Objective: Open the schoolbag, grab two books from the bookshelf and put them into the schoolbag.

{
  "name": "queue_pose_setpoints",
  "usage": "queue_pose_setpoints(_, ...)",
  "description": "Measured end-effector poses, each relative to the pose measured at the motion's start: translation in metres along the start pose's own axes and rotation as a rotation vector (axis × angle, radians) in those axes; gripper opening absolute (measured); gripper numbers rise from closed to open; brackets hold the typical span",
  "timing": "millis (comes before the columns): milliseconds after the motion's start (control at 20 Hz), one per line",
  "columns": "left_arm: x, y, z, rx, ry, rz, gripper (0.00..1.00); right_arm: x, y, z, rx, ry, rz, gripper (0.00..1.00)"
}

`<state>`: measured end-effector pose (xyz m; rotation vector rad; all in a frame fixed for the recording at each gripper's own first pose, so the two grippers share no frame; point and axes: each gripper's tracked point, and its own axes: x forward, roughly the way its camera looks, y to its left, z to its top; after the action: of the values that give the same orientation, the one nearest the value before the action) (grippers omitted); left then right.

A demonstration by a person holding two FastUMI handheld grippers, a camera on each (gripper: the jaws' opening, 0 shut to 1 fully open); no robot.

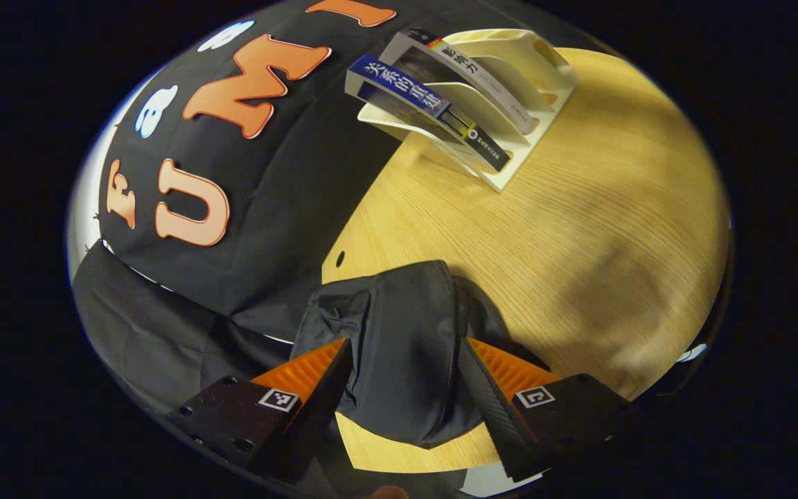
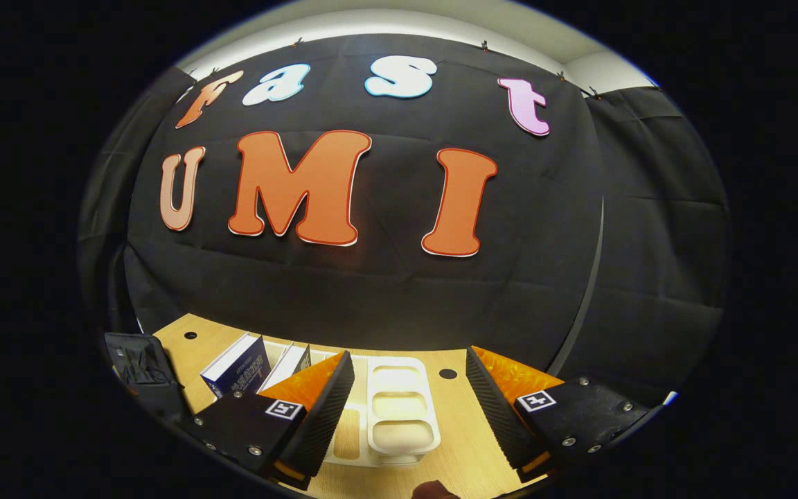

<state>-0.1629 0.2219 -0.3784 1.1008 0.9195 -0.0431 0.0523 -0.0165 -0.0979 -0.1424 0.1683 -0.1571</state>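
Note:
A black schoolbag (image 1: 399,360) lies on the wooden table (image 1: 579,229), and its top sits between the fingers of my open left gripper (image 1: 406,346); I cannot tell whether its zip is open. Farther off stands a cream bookshelf (image 1: 544,62) holding a blue book (image 1: 427,104) and a grey-white book (image 1: 465,80), both leaning. In the right gripper view, my open right gripper (image 2: 409,355) hangs above the bookshelf (image 2: 399,409) with nothing between its fingers. The blue book (image 2: 236,364) and the white book (image 2: 288,364) stand just left of its left finger. The schoolbag (image 2: 139,367) is at the far left.
The booth's black cloth wall (image 2: 399,291) rises right behind the table's far edge. Small round holes (image 1: 340,258) mark the tabletop near that edge. A broad bare stretch of tabletop lies right of the schoolbag in the left gripper view.

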Motion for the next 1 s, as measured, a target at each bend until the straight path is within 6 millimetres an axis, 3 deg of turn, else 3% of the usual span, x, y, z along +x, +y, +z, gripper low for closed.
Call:
queue_pose_setpoints(200, 0.009, 0.009, -0.010, -0.019, 0.048, 0.033, 0.97, 0.000, -0.004, -0.001, 0.010, 0.003, -0.009, 0.96)
queue_pose_setpoints(450, 0.025, 0.017, -0.006, -0.014, 0.053, 0.069, 0.97, 0.000, -0.006, 0.000, 0.019, 0.003, -0.016, 0.96)
queue_pose_setpoints(600, 0.043, 0.011, -0.017, -0.012, 0.096, 0.070, 0.97, -0.001, -0.008, 0.000, 0.020, 0.002, -0.022, 0.96)
queue_pose_setpoints(750, 0.052, 0.024, -0.012, 0.015, 0.085, 0.115, 0.96, -0.003, -0.012, 0.004, 0.018, -0.006, -0.035, 0.96)
queue_pose_setpoints(1000, 0.072, 0.065, -0.012, 0.035, 0.072, 0.142, 0.95, -0.005, -0.017, 0.004, 0.025, -0.005, -0.056, 0.96)
